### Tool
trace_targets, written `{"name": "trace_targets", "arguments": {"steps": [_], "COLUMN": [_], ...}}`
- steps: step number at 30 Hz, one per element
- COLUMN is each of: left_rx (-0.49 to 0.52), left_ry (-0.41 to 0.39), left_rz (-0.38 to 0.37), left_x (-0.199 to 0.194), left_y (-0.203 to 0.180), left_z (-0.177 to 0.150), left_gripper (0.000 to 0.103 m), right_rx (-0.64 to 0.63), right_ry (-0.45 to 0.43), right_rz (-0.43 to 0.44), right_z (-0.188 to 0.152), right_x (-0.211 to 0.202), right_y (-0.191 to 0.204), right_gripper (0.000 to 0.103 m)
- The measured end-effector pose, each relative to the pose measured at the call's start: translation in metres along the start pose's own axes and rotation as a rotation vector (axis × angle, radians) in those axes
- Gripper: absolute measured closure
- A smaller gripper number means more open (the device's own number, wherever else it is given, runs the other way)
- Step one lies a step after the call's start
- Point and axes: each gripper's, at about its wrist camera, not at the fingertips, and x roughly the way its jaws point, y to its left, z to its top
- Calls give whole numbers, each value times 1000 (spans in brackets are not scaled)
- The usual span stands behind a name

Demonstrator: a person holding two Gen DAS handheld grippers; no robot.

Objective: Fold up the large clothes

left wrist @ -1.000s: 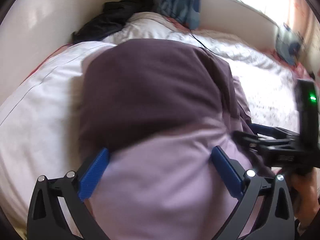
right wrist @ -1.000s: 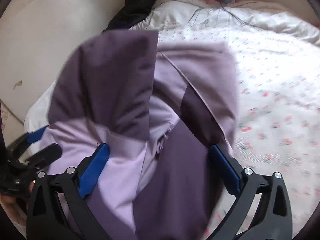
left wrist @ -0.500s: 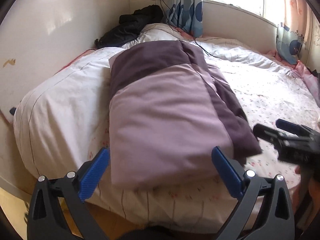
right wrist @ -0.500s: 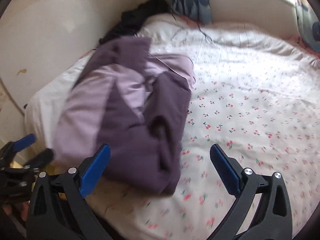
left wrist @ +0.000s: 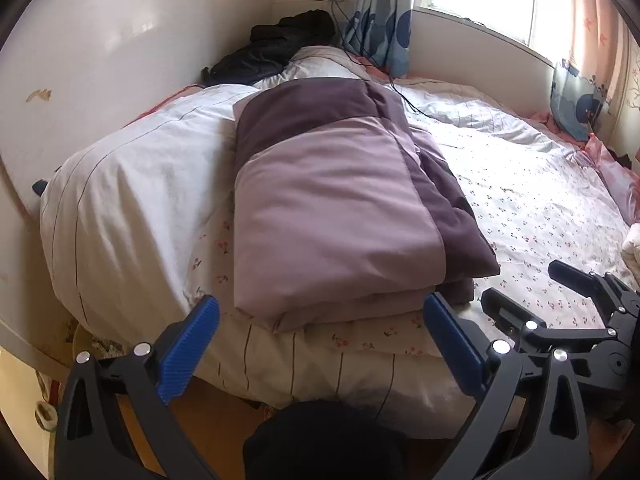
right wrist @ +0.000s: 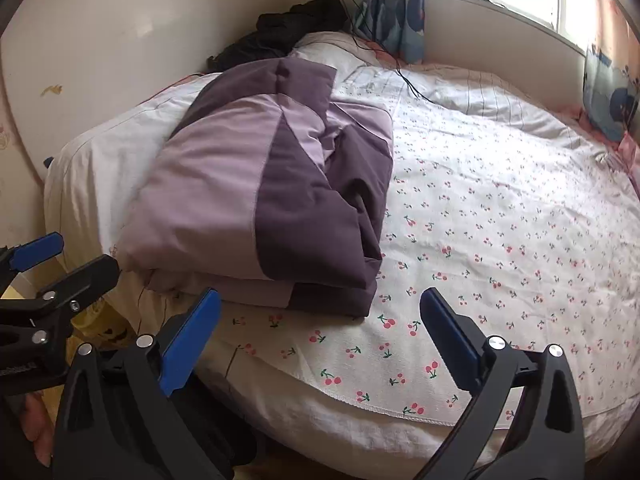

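Bed [right wrist: 500, 208]: cherry-print sheet, wall left, window far.
Purple garment [left wrist: 332, 208]: folded, near-left on bed.
Left claw [left wrist: 320, 344]: spread wide, empty.
Right claw [right wrist: 320, 330]: spread wide, empty.

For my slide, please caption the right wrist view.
Folded two-tone purple padded jacket rests on cherry-print bedsheet; open right gripper empty.

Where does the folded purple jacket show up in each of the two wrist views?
Left wrist: folded purple jacket at centre, just beyond the open fingers.
Right wrist: jacket left of centre, on the bed's near left corner.
Shared landmark: black clothes pile by the far wall.
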Motion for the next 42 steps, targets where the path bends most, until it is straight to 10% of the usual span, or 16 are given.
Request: {"name": "trace_targets", "arguments": {"steps": [42], "left_rx": [-4], "left_ry": [86], "left_rz": [28], "left_x": [20], "left_y": [8], "left_z": [-4], "left_gripper": [5], "right_rx": [-1], "right_ry": [95], "right_rz": [-21], "right_z": [-16], "right_x": [8], "right_y": [-8], "right_gripper": [7]}}
